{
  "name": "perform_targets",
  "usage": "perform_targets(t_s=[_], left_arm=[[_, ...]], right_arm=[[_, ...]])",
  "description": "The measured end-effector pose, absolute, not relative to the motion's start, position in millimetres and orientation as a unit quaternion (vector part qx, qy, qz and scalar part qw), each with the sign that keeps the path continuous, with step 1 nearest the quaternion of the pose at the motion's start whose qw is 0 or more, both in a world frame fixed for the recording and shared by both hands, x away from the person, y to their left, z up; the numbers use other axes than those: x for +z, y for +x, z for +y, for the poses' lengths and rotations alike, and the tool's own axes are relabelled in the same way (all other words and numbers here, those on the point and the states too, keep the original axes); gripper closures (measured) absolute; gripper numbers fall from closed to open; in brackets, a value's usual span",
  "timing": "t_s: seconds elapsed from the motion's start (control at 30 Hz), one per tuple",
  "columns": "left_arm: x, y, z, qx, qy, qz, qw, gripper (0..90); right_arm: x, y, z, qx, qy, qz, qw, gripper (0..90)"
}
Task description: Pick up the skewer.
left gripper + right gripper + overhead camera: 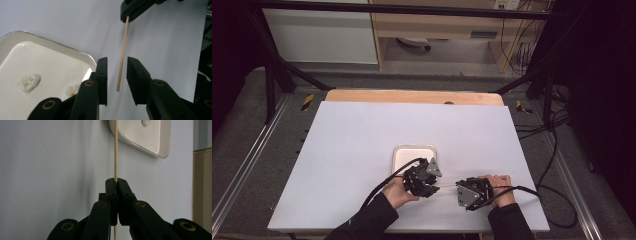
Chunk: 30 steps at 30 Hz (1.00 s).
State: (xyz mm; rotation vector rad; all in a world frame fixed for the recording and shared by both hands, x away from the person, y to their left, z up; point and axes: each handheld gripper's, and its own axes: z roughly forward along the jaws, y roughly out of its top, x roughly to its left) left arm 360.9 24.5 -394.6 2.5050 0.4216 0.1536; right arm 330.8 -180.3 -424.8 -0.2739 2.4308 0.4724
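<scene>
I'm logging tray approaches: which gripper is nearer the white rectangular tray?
Left. The left gripper sits at the white rectangular tray's near edge, its jaws open around a thin wooden stick; the right gripper holds that stick farther right.

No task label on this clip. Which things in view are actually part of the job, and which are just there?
In play:
- wooden stick, clamped in the right gripper
- left gripper, open around the stick's free end
- white tray with two pale lumps

Just there:
- shelving
- floor cables
</scene>
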Motion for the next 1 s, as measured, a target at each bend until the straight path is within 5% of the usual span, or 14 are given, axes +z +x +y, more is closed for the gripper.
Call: perform_targets(t_s=[0.2,0.57,1.0], left_arm=[[-395,365,18,0.047,0.954,0.149,0.254,68.6],[-402,370,5,0.030,0.968,0.140,0.207,85.5],[-406,365,3,0.045,0.972,0.123,0.196,88.3]], right_arm=[[-423,331,-177,0.169,-0.112,0.925,0.321,89.2],[-420,333,-166,0.142,-0.141,0.924,0.324,89.2],[-422,331,-163,0.128,-0.145,0.926,0.323,88.6]])
